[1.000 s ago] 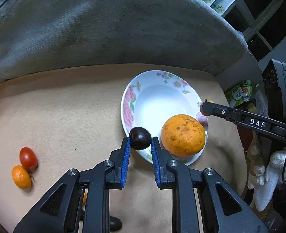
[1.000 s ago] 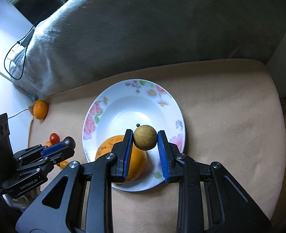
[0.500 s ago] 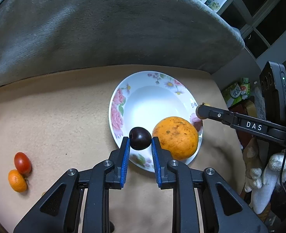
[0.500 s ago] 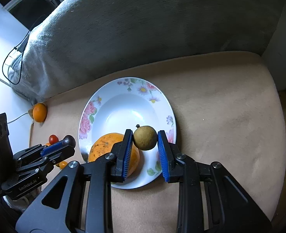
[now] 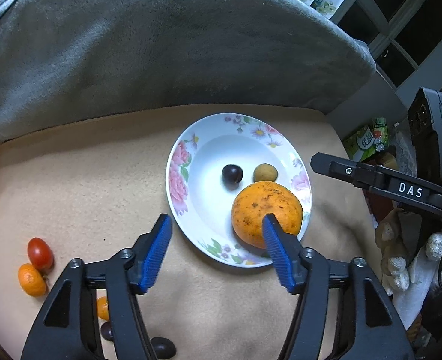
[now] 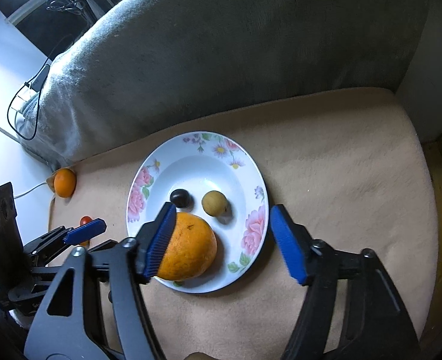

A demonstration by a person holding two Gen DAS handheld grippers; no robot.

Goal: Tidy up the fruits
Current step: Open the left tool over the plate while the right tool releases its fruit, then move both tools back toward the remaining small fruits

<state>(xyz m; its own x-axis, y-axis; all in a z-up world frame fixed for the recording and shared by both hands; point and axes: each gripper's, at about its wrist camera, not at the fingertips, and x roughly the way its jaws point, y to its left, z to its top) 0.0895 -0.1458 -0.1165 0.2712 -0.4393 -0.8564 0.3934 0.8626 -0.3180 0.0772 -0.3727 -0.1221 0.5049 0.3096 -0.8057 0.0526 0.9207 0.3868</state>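
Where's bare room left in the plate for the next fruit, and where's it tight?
Free: the plate well behind the dark plum and tan fruit, toward the grey cushion. Tight: the near side, filled by the big orange.

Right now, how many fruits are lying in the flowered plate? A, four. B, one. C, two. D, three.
D: in the plate lie a big orange, a dark plum and a small tan fruit, and nothing else.
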